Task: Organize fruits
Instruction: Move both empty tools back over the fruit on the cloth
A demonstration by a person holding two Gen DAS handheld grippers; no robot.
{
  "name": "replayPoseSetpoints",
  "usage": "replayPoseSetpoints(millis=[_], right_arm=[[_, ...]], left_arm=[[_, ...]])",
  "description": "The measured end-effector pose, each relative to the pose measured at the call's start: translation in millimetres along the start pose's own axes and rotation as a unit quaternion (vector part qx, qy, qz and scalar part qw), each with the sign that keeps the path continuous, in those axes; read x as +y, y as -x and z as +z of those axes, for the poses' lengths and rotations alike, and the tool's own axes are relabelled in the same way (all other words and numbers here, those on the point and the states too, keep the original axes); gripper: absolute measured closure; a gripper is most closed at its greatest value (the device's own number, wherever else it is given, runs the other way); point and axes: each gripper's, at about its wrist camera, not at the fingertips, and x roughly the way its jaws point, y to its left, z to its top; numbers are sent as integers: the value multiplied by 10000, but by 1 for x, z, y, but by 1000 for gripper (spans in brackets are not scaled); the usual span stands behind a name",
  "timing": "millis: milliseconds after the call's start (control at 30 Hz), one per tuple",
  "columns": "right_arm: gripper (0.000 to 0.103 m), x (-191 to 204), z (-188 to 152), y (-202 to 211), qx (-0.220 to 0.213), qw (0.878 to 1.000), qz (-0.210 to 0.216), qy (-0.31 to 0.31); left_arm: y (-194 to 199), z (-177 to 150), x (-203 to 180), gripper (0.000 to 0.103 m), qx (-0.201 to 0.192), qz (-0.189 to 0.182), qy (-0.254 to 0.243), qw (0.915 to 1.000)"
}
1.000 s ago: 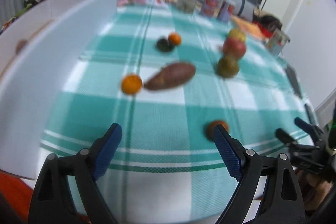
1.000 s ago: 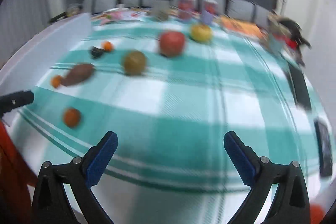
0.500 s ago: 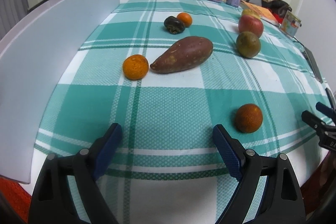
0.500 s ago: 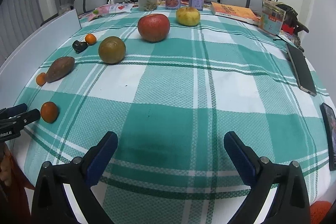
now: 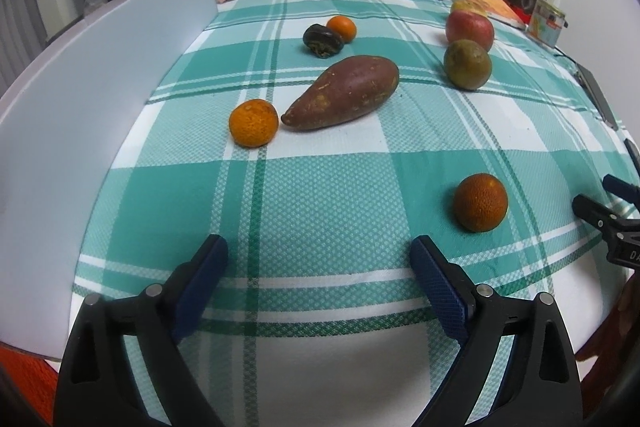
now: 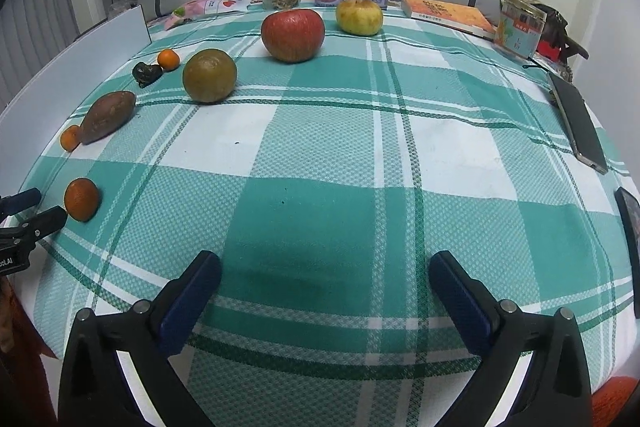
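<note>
Both grippers hang wide open and empty over a green-checked surface [image 6: 320, 155] with fruit scattered across it, nothing yet gathered. The left gripper [image 5: 318, 259] faces a dark orange mandarin [image 5: 480, 202] just ahead and to its right, with a brighter mandarin [image 5: 253, 122] touching the tip of a sweet potato [image 5: 344, 91] farther on. The right gripper [image 6: 325, 273] looks toward a greenish-brown round fruit [image 6: 209, 75], a red apple [image 6: 292, 34] and a yellow apple [image 6: 359, 16] (all well apart). The nearest mandarin looks the sensible first pick: centre the jaws, close gently, since round fruit rolls.
</note>
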Motion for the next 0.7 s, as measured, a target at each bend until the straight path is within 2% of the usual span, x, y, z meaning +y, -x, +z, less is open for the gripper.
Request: replayPoseSetpoints(millis=[433,600,700], right_arm=[[0,1,-2,0,-105,9999,-12,12],[0,0,-2,1,-136,9999,-16,8],[0,0,-2,0,-135,9999,-19,13]], left_arm=[[0,0,0,8,-22,-2,1,10000],[3,-3,4,8,-36,-144,-33,9999],[7,-1,13,9,-1,-398,110,9991]])
